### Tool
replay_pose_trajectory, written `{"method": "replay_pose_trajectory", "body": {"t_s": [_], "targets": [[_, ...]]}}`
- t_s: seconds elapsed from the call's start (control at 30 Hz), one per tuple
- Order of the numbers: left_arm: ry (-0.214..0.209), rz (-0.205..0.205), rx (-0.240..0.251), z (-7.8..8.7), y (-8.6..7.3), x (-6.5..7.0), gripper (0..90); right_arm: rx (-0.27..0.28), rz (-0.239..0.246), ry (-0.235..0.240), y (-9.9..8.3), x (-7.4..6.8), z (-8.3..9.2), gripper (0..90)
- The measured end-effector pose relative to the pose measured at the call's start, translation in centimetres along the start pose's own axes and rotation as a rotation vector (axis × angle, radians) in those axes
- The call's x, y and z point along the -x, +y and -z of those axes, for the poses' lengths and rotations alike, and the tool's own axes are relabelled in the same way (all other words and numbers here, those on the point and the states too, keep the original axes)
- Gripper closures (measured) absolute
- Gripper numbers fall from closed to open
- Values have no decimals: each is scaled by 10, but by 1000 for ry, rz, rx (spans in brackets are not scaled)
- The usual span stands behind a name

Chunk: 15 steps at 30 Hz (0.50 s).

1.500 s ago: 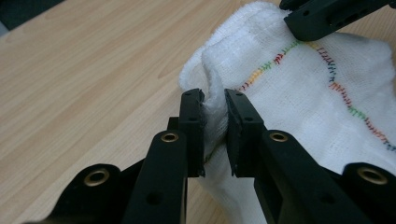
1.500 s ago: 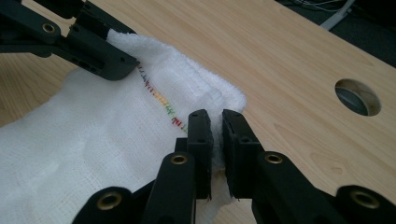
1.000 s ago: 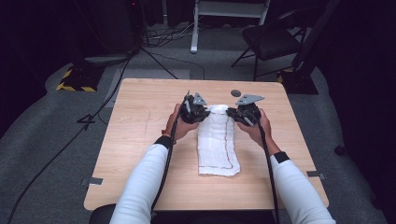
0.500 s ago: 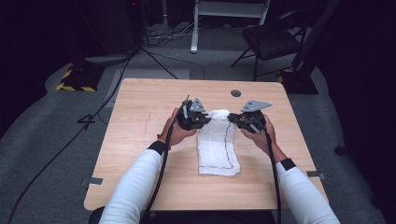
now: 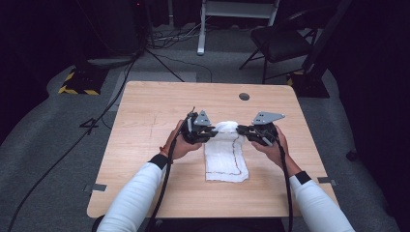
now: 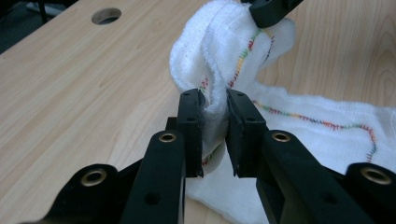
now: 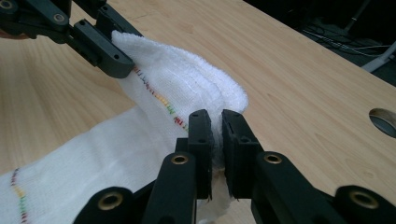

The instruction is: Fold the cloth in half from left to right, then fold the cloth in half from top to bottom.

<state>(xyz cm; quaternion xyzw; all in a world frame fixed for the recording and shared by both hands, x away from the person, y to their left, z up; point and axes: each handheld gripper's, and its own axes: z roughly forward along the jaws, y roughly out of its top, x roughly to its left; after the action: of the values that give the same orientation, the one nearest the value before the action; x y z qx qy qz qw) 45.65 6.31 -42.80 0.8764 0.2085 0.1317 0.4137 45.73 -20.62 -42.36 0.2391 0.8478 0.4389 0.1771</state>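
Both our hands have slid toward us along the light wooden table (image 5: 145, 159), dragging the far end of the white woven cloth with rainbow-stitched edging (image 5: 225, 162) back over itself. Our left gripper (image 5: 205, 134) pinches one far corner tight, our right gripper (image 5: 244, 130) clamps the other. Cloth bunches raised between them; its near part lies flat mid-table.

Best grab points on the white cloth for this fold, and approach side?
Take the white cloth at its far edge, one corner per tongs, coming in from either side, level with the table. That edge is thin and bunches easily between pads. The left tongs and right tongs are already shut on it there, lifting it while the near end lies flat.
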Motion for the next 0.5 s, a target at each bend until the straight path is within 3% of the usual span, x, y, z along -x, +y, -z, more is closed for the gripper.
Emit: {"method": "replay_pose_trajectory", "body": {"t_s": [0.27, 0.5], "targets": [[-13, -39, -9, 12, -10, 16, 742, -4, 36, 41, -5, -16, 11, 830], [-41, -80, -18, 23, -15, 28, 819, -7, 51, 68, -10, -26, 20, 830]]}}
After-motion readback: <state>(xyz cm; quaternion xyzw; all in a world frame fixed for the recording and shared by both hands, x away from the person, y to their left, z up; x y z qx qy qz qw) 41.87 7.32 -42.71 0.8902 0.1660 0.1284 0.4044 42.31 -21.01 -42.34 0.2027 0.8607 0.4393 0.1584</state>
